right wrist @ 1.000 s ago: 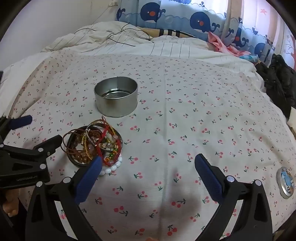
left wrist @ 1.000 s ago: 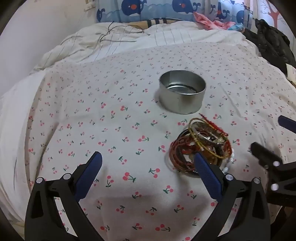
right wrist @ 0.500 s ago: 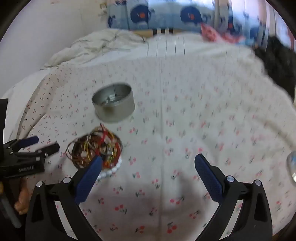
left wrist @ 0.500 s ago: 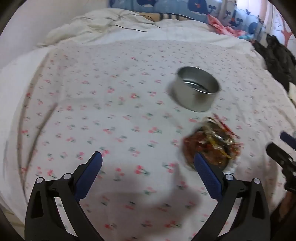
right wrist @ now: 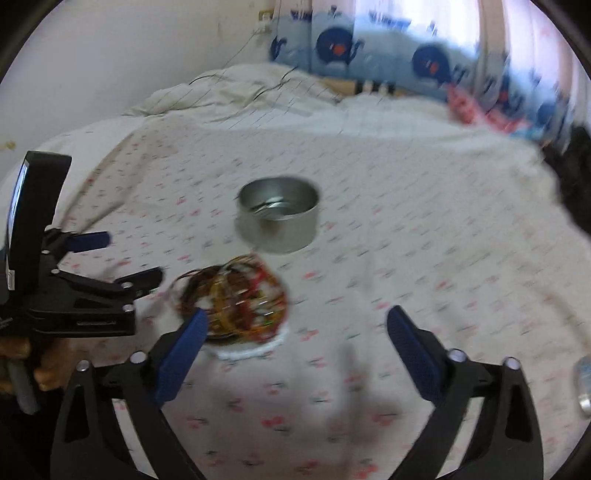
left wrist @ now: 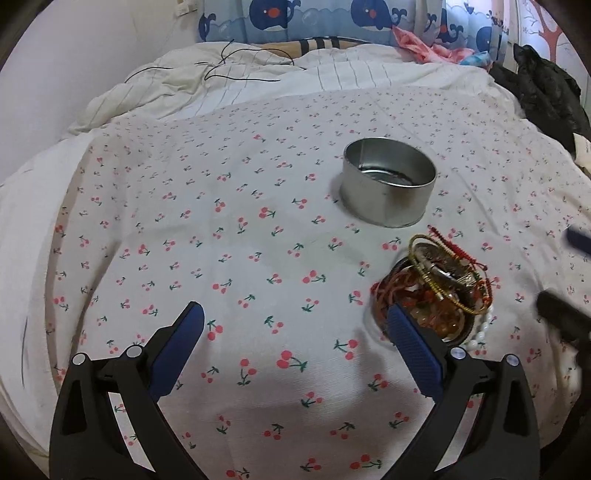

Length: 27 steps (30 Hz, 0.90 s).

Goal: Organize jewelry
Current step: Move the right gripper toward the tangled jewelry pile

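Both claws are hanging wide apart and empty over a bed: the left claw (left wrist: 295,343) with the tangled heap of bracelets (left wrist: 436,291) just off its right fingertip, the right claw (right wrist: 295,343) with the same heap at its left fingertip. The empty metal tin (left wrist: 388,184) is sitting just beyond the heap, ahead of both. Likely trouble: the pieces are interlocked, so one pinch may be dragging several along or spilling beads. The soft cherry-print sheet (left wrist: 221,240) is giving underneath; whale-print curtains (left wrist: 332,18) are hanging behind.
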### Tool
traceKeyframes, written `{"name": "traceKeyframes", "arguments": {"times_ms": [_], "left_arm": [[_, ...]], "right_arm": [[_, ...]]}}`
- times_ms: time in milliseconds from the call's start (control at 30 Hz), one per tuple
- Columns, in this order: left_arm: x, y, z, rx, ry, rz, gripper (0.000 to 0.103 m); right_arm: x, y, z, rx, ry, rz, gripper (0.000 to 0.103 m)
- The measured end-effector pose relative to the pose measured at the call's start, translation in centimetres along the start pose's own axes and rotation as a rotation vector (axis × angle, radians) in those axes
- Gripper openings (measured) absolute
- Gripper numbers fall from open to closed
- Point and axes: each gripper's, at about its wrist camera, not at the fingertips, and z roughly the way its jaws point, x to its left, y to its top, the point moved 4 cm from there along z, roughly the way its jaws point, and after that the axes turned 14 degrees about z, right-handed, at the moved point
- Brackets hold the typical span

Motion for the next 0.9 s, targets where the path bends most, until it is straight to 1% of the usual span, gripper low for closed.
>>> {"name": "traceKeyframes", "arguments": {"times_ms": [33,67,133,167,267,433,500,900], "left_arm": [[-0.1,0.0,-0.1,-0.008,-0.005,0.003,0.096],[-0.2,0.1,-0.2,-0.017,-0.013,-0.001,0.096],[-0.4,0.1,-0.1,-0.019,-0.017,-0.002,0.096],[-0.4,0.1,0.0,-0.016,-0.018,-0.004,0.096],[-0.3,0.2,0.1,-0.016,-0.035,-0.015,0.096],[-0.8,0.2,0.0,-0.013,-0.035,0.011,0.096],[-1.1,0.3,0.0,-0.014,-0.029,0.026,0.096],[-1.6,0.4,0.1,-0.01,0.001,0.057,0.096]], "right_arm": [[0.3,0.0,0.4,0.011,0.006,-0.002,0.069],[0.2,0.2,0.9,0.013,0.001,-0.002,0.062],[0.7,-0.5,1.1,0.026,0.002,0.014,0.055],[1.0,-0.6,1.1,0.029,0.02,0.017,0.055],[1.7,-0.9,0.7,0.015,0.006,-0.022,0.055],[1.8,-0.9,1.6,0.028,0.005,-0.016,0.055],[2.0,-0.8,1.4,0.025,0.022,-0.009,0.055],[2.5,-1.0,1.5,0.028,0.028,-0.03,0.055]]}}
